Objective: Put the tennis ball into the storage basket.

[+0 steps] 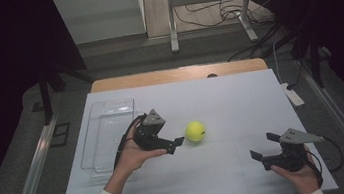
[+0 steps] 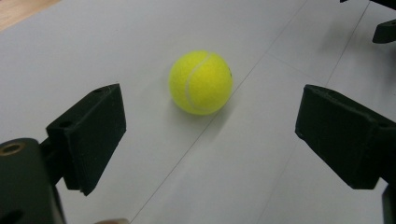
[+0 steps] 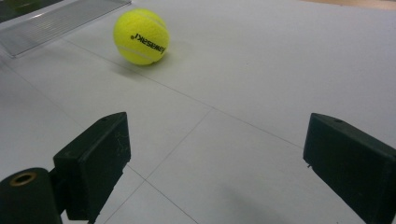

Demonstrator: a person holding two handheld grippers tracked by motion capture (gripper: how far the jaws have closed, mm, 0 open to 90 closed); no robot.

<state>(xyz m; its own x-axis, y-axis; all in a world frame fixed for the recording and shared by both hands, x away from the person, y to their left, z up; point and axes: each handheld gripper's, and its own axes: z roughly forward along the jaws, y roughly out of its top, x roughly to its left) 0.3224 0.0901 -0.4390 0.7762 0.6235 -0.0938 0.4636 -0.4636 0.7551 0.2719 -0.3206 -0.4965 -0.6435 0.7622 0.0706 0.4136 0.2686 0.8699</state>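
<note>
While the round fuzzy yellow tennis ball (image 1: pixel 195 131) sits on the white table top (image 1: pixel 221 105) near the middle, the left gripper (image 1: pixel 180 141) is just beside it with its black jaws wide apart and nothing between them, and the right gripper (image 1: pixel 262 146) waits well apart near the right edge, its jaws spread wide and holding nothing too. The high view shows a clear plastic tray (image 1: pixel 109 130) at the left and both hands. The left gripper view shows the ball's white seam, and the right gripper view shows black letters on the ball.
</note>
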